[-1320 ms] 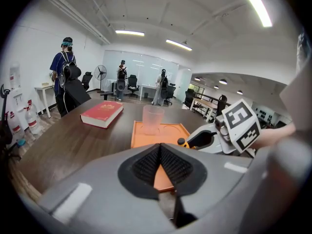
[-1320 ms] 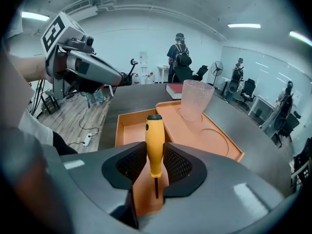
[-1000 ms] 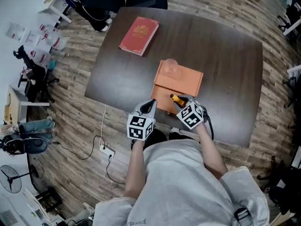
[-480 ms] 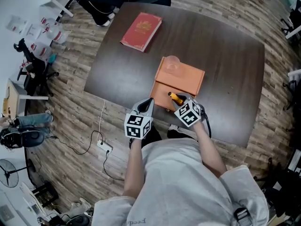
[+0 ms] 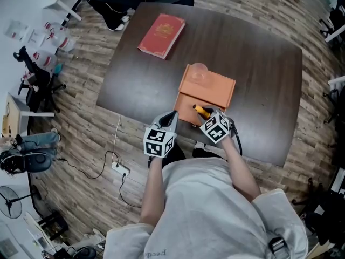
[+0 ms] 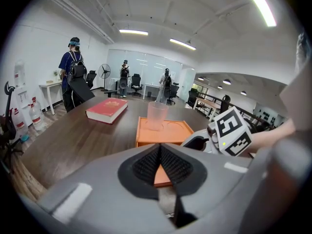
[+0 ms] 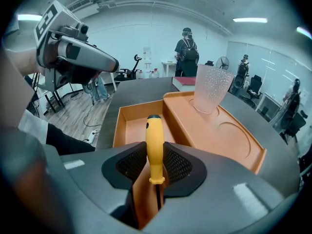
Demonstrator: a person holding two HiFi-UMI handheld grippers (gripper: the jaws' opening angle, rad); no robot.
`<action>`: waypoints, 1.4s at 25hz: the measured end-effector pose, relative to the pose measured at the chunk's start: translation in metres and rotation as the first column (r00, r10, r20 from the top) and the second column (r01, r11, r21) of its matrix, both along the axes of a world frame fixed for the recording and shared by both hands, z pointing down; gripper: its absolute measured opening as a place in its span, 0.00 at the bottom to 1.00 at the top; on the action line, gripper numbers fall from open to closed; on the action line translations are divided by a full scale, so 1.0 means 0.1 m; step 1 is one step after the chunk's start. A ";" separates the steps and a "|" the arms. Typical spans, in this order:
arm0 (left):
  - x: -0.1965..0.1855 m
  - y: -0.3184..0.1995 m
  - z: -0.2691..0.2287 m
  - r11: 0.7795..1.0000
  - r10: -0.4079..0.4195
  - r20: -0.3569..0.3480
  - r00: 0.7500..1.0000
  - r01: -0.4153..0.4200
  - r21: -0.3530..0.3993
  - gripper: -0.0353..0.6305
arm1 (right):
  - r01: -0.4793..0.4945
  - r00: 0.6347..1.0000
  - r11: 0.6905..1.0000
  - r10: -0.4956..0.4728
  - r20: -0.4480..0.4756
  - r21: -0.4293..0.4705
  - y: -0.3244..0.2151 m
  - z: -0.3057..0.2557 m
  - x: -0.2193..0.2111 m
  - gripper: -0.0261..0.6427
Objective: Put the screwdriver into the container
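— Where's my screwdriver (image 7: 154,140)?
— Your right gripper (image 7: 155,164) clamps its yellow handle, reaching over the container (image 7: 127,126). It's probably light, stiff and slick; the shaft barely shows. Your left gripper (image 6: 160,155) is closed and empty.

The person wears a pale grey short-sleeved T-shirt (image 5: 207,198) with small dark print near the hem, possibly lettering. The left gripper (image 5: 173,114) and right gripper (image 5: 209,115) have smooth grey shells, black ribbed pads (image 6: 145,165) and 1 white cube (image 5: 160,142) each, bearing black square markers.
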State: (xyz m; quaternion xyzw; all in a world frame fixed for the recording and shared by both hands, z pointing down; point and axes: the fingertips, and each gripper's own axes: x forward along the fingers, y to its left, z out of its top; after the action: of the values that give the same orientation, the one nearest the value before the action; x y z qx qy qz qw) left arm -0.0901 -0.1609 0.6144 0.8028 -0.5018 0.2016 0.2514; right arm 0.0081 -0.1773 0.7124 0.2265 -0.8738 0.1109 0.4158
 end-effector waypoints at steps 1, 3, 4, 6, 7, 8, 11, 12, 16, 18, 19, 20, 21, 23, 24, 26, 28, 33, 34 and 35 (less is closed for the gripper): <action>-0.01 0.00 0.01 1.000 0.001 -0.003 1.000 -0.001 -0.002 0.14 | -0.002 1.000 1.000 0.002 -0.001 -0.007 0.01 0.01 -0.02 0.20; -0.03 -0.01 0.01 1.000 -0.001 -0.011 1.000 0.001 -0.004 0.14 | -0.005 1.000 1.000 0.005 -0.005 -0.014 0.01 0.03 -0.03 0.20; -0.03 -0.02 0.02 1.000 -0.003 -0.015 1.000 0.003 -0.004 0.14 | -0.007 1.000 1.000 0.006 -0.008 -0.015 0.00 0.03 -0.03 0.20; 0.00 -0.03 0.02 1.000 -0.003 -0.020 1.000 0.003 -0.004 0.14 | -0.009 1.000 1.000 0.008 -0.013 -0.017 -0.02 0.05 -0.02 0.20; 0.01 -0.03 0.02 1.000 -0.003 -0.022 1.000 0.002 -0.004 0.14 | -0.009 1.000 1.000 0.008 -0.014 -0.019 -0.02 0.06 -0.02 0.20; 0.02 -0.03 0.02 1.000 -0.002 -0.024 1.000 0.002 -0.004 0.14 | -0.007 1.000 1.000 0.007 -0.015 -0.022 -0.02 0.07 -0.02 0.20; 0.02 -0.01 0.04 1.000 -0.005 -0.025 1.000 0.005 -0.002 0.14 | -0.001 1.000 0.999 0.000 -0.018 -0.032 0.00 0.11 -0.04 0.20; 0.00 0.00 0.05 1.000 -0.008 -0.025 1.000 0.008 -0.001 0.14 | 0.002 1.000 0.999 -0.003 -0.021 -0.035 0.00 0.13 -0.05 0.20; -0.07 0.02 0.06 1.000 -0.028 -0.027 0.999 0.028 -0.004 0.14 | 0.025 0.999 0.999 -0.026 -0.039 -0.038 0.03 0.17 -0.08 0.20; -0.10 0.03 0.07 0.999 -0.036 -0.028 0.999 0.036 -0.009 0.14 | 0.032 0.998 0.999 -0.034 -0.044 -0.044 0.04 0.18 -0.09 0.20; -0.10 0.03 0.07 0.999 -0.039 -0.029 0.999 0.038 -0.010 0.14 | 0.033 0.998 0.998 -0.035 -0.046 -0.047 0.04 0.19 -0.10 0.20; -0.10 0.03 0.08 0.999 -0.040 -0.030 0.999 0.039 -0.011 0.14 | 0.033 0.998 0.998 -0.035 -0.048 -0.051 0.04 0.19 -0.09 0.20; -0.09 0.03 0.08 0.999 -0.039 -0.029 0.999 0.038 -0.012 0.14 | 0.033 0.998 0.998 -0.036 -0.051 -0.053 0.04 0.20 -0.09 0.20; -0.06 0.04 0.08 0.999 -0.034 -0.024 0.999 0.034 -0.013 0.14 | 0.037 0.998 0.998 -0.040 -0.055 -0.056 0.04 0.21 -0.09 0.20; -0.06 0.05 0.08 0.999 -0.033 -0.022 0.999 0.033 -0.013 0.14 | 0.040 0.997 0.997 -0.044 -0.058 -0.060 0.04 0.22 -0.09 0.20; -0.07 0.06 0.08 0.999 -0.036 -0.017 0.999 0.035 -0.012 0.14 | 0.045 0.996 0.996 -0.050 -0.068 -0.072 0.04 0.25 -0.10 0.20; -0.12 0.06 0.07 0.999 -0.045 -0.014 0.999 0.045 -0.010 0.14 | 0.046 0.995 0.995 -0.052 -0.080 -0.083 0.03 0.28 -0.11 0.20; -0.20 0.08 0.06 0.998 -0.065 -0.014 0.998 0.065 -0.008 0.14 | 0.053 0.993 0.994 -0.062 -0.098 -0.096 0.04 0.31 -0.13 0.20; -0.20 0.08 0.06 0.998 -0.065 -0.015 0.998 0.065 -0.007 0.14 | 0.055 0.993 0.994 -0.065 -0.100 -0.097 0.04 0.32 -0.13 0.20; -0.20 0.08 0.06 0.998 -0.064 -0.015 0.998 0.064 -0.006 0.14 | 0.057 0.992 0.994 -0.067 -0.103 -0.097 0.04 0.33 -0.13 0.20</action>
State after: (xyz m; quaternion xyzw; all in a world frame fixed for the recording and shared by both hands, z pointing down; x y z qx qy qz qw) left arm -0.1097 -0.1533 0.6202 0.7870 -0.5247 0.1887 0.2640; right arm -0.0052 -0.1732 0.7452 0.1851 -0.8509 0.1267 0.4751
